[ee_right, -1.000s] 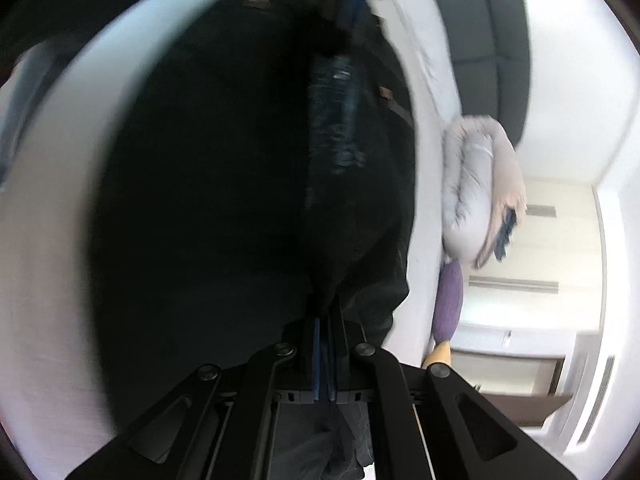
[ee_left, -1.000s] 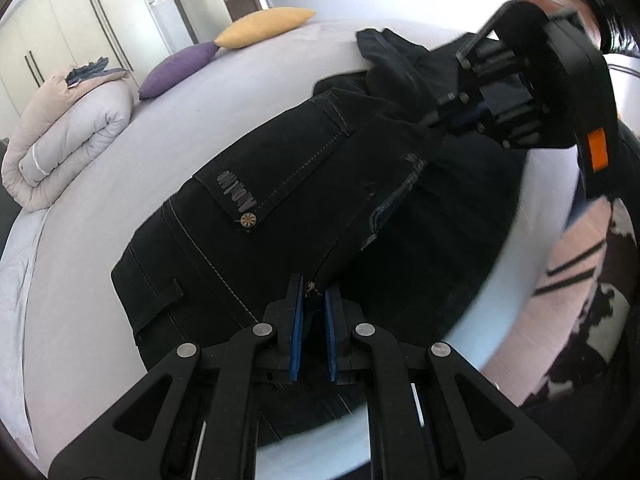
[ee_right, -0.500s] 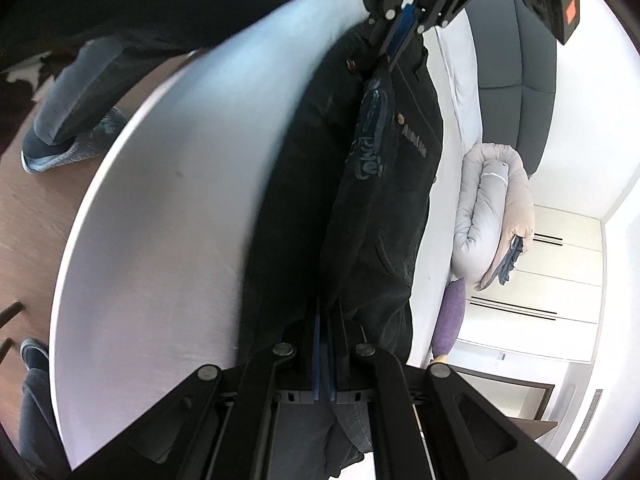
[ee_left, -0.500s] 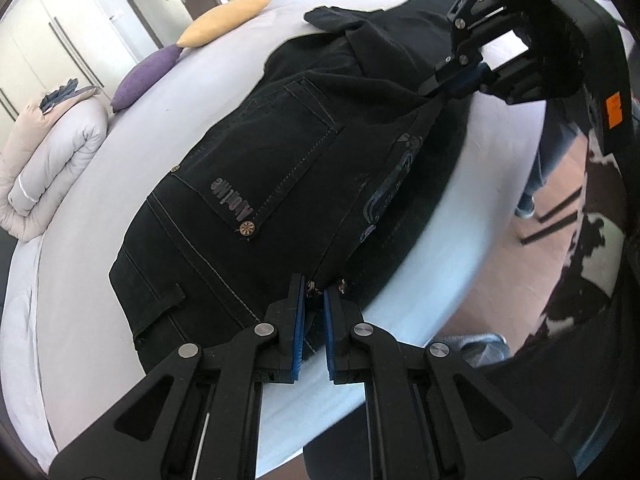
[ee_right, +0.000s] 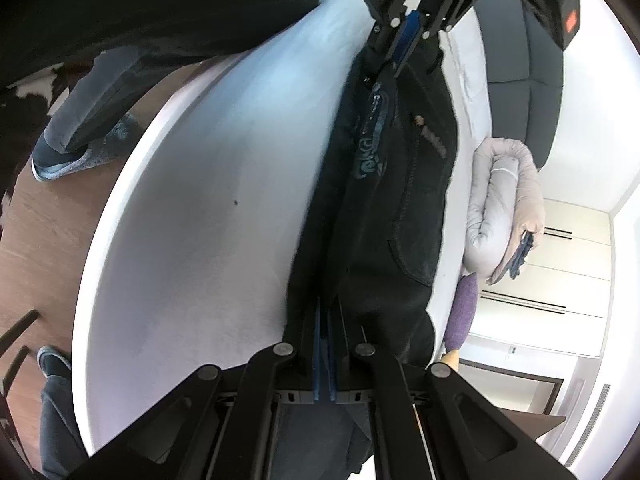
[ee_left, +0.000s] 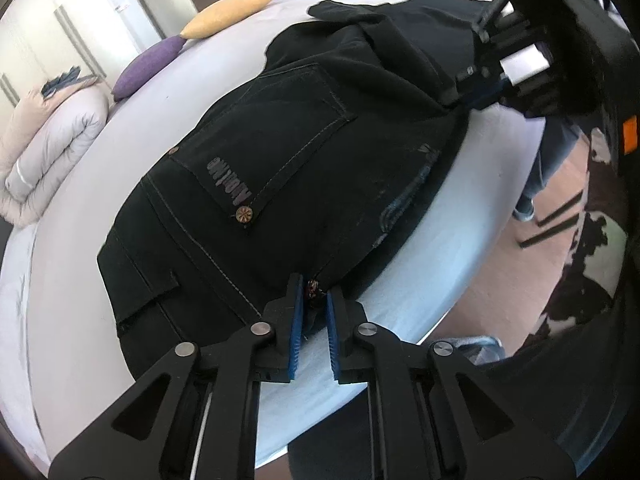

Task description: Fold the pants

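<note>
Black jeans [ee_left: 288, 168] lie lengthwise on the white bed [ee_left: 68, 264], back pocket up, near the bed's front edge. My left gripper [ee_left: 311, 304] stands at the waistband corner, its blue pads slightly parted around the fabric edge with a rivet between them. My right gripper [ee_right: 325, 320] is shut on the jeans [ee_right: 400, 184] at the far leg end. Each gripper shows in the other's view: the right one at the upper right in the left wrist view [ee_left: 476, 92], the left one at the top in the right wrist view [ee_right: 408, 36].
A rolled duvet [ee_left: 48, 148], a purple cushion [ee_left: 148, 66] and a yellow cushion [ee_left: 228, 14] lie at the bed's far side. Wardrobes stand behind. Wooden floor [ee_right: 44, 216] and a person's feet [ee_right: 68, 160] are beside the bed's front edge.
Both grippers have pulled the jeans toward the bed's front edge and laid them flatter. The left gripper's pads have parted slightly. The right gripper stays shut.
</note>
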`<state>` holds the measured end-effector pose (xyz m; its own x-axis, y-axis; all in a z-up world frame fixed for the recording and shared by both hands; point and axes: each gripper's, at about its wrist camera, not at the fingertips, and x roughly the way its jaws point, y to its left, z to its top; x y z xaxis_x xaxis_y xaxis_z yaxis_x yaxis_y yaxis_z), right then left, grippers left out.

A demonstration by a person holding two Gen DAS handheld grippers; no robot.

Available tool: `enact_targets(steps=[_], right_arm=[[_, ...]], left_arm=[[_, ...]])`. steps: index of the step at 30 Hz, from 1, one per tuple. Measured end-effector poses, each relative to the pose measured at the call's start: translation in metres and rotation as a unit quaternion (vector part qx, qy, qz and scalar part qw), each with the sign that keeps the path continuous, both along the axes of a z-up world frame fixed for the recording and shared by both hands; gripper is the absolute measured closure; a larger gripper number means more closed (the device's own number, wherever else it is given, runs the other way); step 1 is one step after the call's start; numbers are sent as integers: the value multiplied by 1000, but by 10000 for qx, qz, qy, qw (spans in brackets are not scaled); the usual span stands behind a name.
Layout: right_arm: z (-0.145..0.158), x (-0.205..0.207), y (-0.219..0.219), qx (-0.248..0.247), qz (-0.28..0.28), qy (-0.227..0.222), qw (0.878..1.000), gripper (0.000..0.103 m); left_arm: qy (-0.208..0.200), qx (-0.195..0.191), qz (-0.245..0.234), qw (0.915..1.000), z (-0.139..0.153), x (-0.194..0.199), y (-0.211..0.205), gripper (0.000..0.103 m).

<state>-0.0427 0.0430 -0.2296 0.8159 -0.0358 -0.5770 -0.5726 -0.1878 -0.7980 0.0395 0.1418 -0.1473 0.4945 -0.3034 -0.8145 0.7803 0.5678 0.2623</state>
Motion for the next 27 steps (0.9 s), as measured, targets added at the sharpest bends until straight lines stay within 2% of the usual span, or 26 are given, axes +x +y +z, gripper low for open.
enact_targets(steps=[4, 6, 7, 8, 9, 11, 13, 14, 16, 17, 19, 20, 22, 23, 24, 27], right_arm=[[-1, 7, 4, 164, -208, 67, 9996, 98], [0, 6, 5, 232, -269, 66, 9993, 98], [-1, 5, 5, 238, -281, 58, 9993, 98], [-2, 5, 6, 227, -286, 46, 9993, 98], [-2, 5, 7, 212, -292, 30, 9993, 98], [-3, 6, 8, 182, -316, 10, 9993, 97], [-4, 7, 11, 191, -362, -2, 9992, 97], [-5, 6, 12, 207, -386, -6, 9990, 96], [-5, 6, 13, 241, -429, -36, 9988, 96], [-5, 6, 13, 270, -458, -51, 9986, 96], [-5, 6, 12, 371, -540, -83, 9978, 96], [-5, 6, 12, 429, -575, -101, 9974, 96], [-4, 5, 11, 571, -653, -164, 9961, 96], [-4, 5, 10, 653, -714, -174, 9952, 96], [-3, 5, 9, 745, -776, -182, 9940, 96], [12, 6, 2, 1333, -1064, -36, 9853, 94]], left_arm=[[313, -14, 172, 9994, 9, 2, 9, 78], [657, -32, 255, 9975, 14, 3, 22, 72], [743, -31, 357, 9966, 15, 5, 27, 70], [784, -58, 536, 9955, 18, 8, 36, 64], [779, -164, 696, 9944, 23, 11, 43, 63], [786, -570, 885, 9913, 38, 14, 49, 63], [617, -1079, 1018, 9870, 57, 19, 42, 63], [520, -1363, 1102, 9831, 66, 24, 30, 63], [500, -1694, 1143, 9776, 70, 32, 11, 63], [507, -1856, 1244, 9734, 69, 40, -2, 63], [888, -2065, 1412, 9641, 55, 59, -28, 63], [1045, -2026, 1506, 9620, 43, 69, -40, 63], [1384, -1696, 1822, 9586, 9, 86, -59, 63], [1347, -1620, 1916, 9586, -4, 89, -63, 64], [1246, -1678, 1917, 9590, -5, 87, -64, 63], [1317, -1656, 2003, 9566, -4, 89, -64, 63]])
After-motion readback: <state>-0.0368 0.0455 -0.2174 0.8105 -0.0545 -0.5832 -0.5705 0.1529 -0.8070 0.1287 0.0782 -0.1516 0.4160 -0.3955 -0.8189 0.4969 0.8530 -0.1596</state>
